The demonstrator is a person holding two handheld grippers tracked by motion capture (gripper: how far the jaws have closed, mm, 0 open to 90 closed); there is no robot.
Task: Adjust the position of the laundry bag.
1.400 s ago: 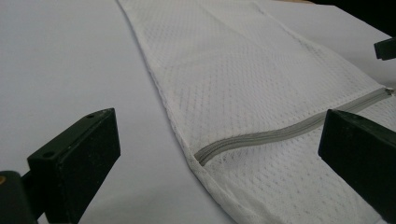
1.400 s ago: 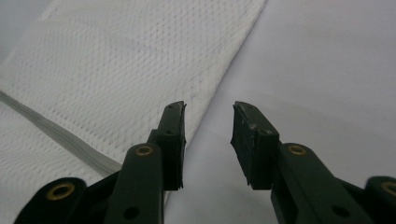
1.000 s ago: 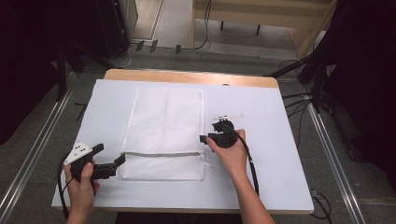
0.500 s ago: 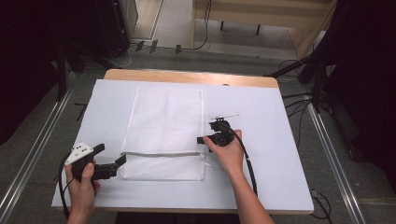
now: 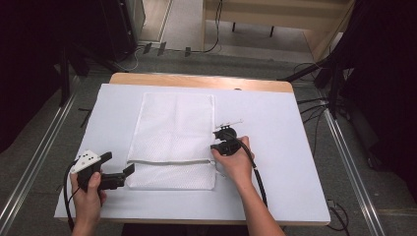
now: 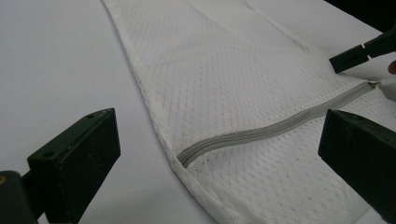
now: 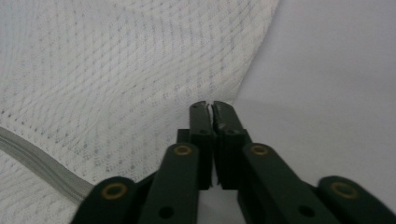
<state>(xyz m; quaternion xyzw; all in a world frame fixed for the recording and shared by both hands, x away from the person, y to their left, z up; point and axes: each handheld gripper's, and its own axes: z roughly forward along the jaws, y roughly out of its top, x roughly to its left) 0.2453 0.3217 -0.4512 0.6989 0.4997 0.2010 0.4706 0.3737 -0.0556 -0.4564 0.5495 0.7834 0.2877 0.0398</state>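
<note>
A flat white mesh bag (image 5: 173, 142) is laid out with its grey zipper (image 6: 275, 127) closed; contents cannot be told. The left gripper (image 5: 118, 178) is held spread at the bag's left edge. The right gripper (image 7: 213, 108) has just been closing; its jaws are pressed together at the bag's right edge, with nothing seen between them.

— What stays unseen? Whether the right gripper (image 7: 212, 109), its fingers pressed together, pinches the white mesh zip bag (image 7: 116, 70).
— And cut off? The bag's grey zipper (image 7: 42, 170) runs past the frame's left edge.
</note>
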